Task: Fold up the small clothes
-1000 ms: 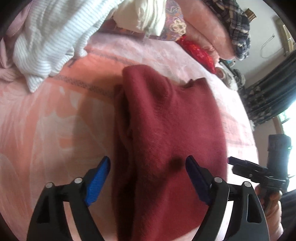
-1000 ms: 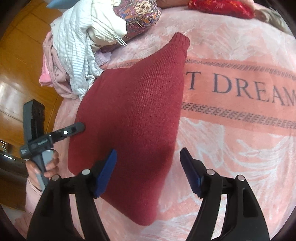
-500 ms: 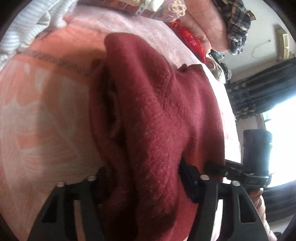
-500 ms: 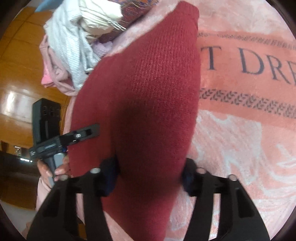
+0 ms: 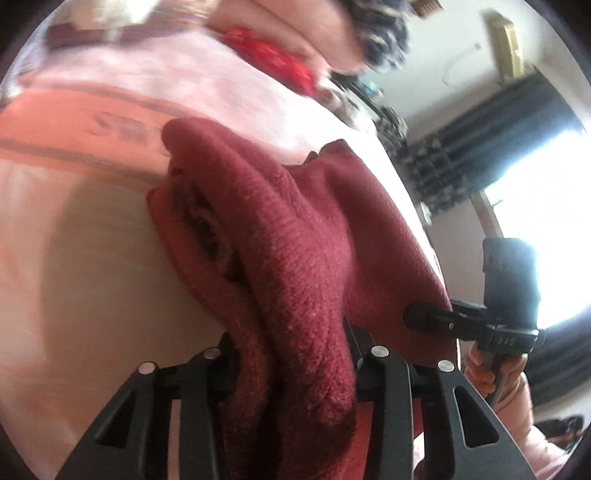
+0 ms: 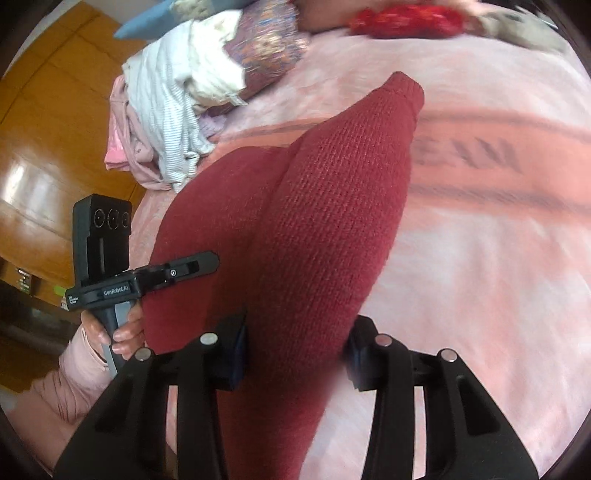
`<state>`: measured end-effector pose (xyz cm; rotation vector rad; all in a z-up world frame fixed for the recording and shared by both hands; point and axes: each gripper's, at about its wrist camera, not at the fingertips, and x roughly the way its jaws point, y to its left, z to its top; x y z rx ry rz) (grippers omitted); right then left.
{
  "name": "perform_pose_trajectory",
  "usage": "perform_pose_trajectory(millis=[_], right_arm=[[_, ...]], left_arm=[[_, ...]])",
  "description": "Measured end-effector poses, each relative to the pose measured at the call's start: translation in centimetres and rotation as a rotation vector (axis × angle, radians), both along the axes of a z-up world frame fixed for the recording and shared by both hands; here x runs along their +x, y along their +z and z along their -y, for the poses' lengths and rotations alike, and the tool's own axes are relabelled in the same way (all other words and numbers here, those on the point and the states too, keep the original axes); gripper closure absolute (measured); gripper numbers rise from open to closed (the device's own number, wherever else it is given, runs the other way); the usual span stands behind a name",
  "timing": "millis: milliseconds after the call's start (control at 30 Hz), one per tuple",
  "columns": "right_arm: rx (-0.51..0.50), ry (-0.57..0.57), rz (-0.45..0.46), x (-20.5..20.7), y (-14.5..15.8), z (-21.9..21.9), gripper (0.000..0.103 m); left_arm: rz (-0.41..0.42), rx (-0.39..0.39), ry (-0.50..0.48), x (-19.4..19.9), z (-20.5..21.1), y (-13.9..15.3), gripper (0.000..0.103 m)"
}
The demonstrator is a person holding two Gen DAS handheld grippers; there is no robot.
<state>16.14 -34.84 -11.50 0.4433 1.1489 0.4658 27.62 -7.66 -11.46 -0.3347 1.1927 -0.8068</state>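
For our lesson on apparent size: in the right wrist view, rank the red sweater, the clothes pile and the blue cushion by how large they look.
1. Red sweater, though it lies nearest the camera.
2. Clothes pile.
3. Blue cushion, cut off by the picture's edge.

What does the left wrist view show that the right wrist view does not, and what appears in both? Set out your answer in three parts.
Only the left wrist view: a bright window, dark curtains, and the open layered edge of the red sweater.

Only the right wrist view: the wooden floor, a pile of light clothes, and the sweater's ribbed cuff.

Both: the sweater bunched between the closing jaws of the left gripper and right gripper, the pink lettered blanket, and a bright red cloth at the far edge.
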Motion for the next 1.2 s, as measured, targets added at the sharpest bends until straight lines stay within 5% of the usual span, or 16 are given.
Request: perform_pose_trajectory(millis=[267,467,667,733,800,867,900,967,1200], right_arm=[[0.086,-0.074,-0.102,-3.0,-6.8,5.2,0.054],[0.026,-0.032,-0.077,-5.6,-5.4,5.1,0.034],[-0.027,-0.029,-0.098,-10.0,-5.5,4.7,0.033],[-0.012,-0.037,-0.105,-11.1,-5.8,4.8,0.036],[0.043,-0.053,-0.123,-11.8,-6.4,5.1,0.063],[0.103,-0.073,-0.138,-12.0,-6.8,5.4,0.076],[0.113,-0.075,-0.126,-12.2,-6.7,5.5,0.080],[0.122,-0.069,-0.107,-12.4,-6.1,5.5,0.083],[-0.011,-0.058,-0.118,-11.9,-7.1,4.1,0.083]], left_arm=[[0.151,0.140,-0.077,-4.9,5.8,-3.1,0.051],[0.034,0.076,0.001,-4.8,2.5,-3.8,0.040],[0.140,0.181,0.085,-9.9,0.7,-1.1,0.029],[0.165,0.228,0.089,-11.5,0.2,-1.1,0.027],[0.157,0.264,0.090,-12.2,0.7,-1.7,0.028],[0.139,0.257,0.079,-12.6,0.8,-2.7,0.054],[0.138,0.251,0.068,-12.6,0.9,-2.7,0.057],[0.167,0.262,0.058,-12.6,1.4,-2.3,0.066],[0.184,0.289,0.034,-12.4,1.7,-3.3,0.067]])
